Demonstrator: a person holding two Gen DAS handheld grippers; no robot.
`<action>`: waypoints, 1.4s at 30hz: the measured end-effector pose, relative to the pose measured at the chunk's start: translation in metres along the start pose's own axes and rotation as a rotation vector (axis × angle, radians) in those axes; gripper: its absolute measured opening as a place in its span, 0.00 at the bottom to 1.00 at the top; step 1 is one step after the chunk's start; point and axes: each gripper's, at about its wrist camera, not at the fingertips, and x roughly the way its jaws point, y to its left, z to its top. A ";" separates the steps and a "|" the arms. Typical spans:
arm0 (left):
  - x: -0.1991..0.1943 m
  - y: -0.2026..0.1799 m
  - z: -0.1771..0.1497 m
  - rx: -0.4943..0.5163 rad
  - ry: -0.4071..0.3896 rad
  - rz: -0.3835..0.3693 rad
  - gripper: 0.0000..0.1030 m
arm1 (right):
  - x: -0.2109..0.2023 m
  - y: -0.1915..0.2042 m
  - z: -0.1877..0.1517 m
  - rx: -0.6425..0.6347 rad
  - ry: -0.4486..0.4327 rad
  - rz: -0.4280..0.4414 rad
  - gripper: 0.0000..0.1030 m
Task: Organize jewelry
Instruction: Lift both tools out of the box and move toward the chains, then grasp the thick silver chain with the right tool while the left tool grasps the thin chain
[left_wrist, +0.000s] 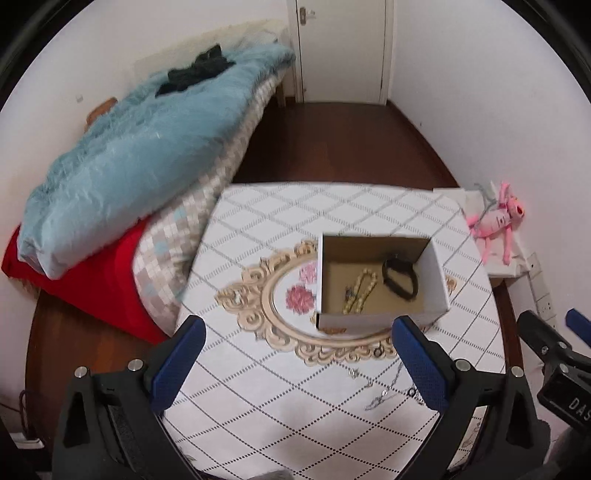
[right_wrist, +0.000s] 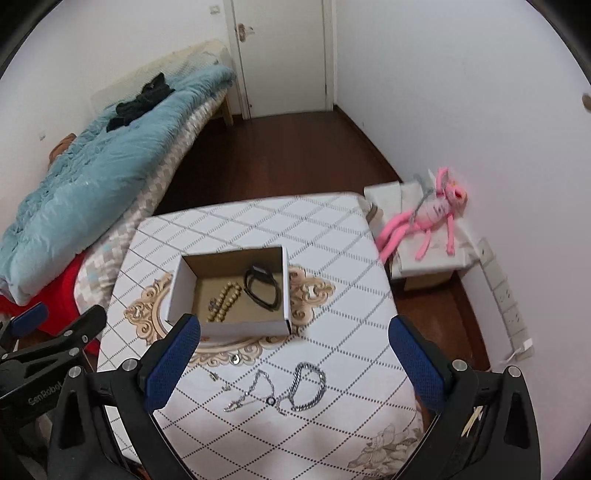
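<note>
A white cardboard box (right_wrist: 229, 325) stands open on the table (right_wrist: 332, 258); it also shows in the left wrist view (left_wrist: 436, 280). Inside lie a beige bead bracelet (right_wrist: 223, 301) and a black band (right_wrist: 262, 288). On the cloth in front of the box lie a thick silver chain bracelet (right_wrist: 308, 386), a thin silver necklace (right_wrist: 255, 391), a small ring (right_wrist: 235, 359) and a small earring (right_wrist: 214, 376). My right gripper (right_wrist: 295, 354) is open above the silver pieces, holding nothing. My left gripper (left_wrist: 299, 354) is open and empty, near the box's front.
The table carries a white diamond-pattern cloth with an ornate oval motif (left_wrist: 258, 306). A bed with a blue quilt (left_wrist: 140, 155) and red cover lies to the left. A pink plush toy (right_wrist: 432, 218) sits on a low white box at the right. Wall sockets (right_wrist: 506, 306) line the right wall.
</note>
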 end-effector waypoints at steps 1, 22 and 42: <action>0.008 0.001 -0.005 -0.005 0.021 -0.005 1.00 | 0.011 -0.004 -0.004 0.012 0.029 0.005 1.00; 0.114 -0.034 -0.093 0.107 0.300 0.003 0.99 | 0.174 -0.034 -0.102 0.012 0.306 -0.092 0.35; 0.122 -0.099 -0.117 0.313 0.335 -0.155 0.58 | 0.152 -0.088 -0.111 0.155 0.293 -0.024 0.07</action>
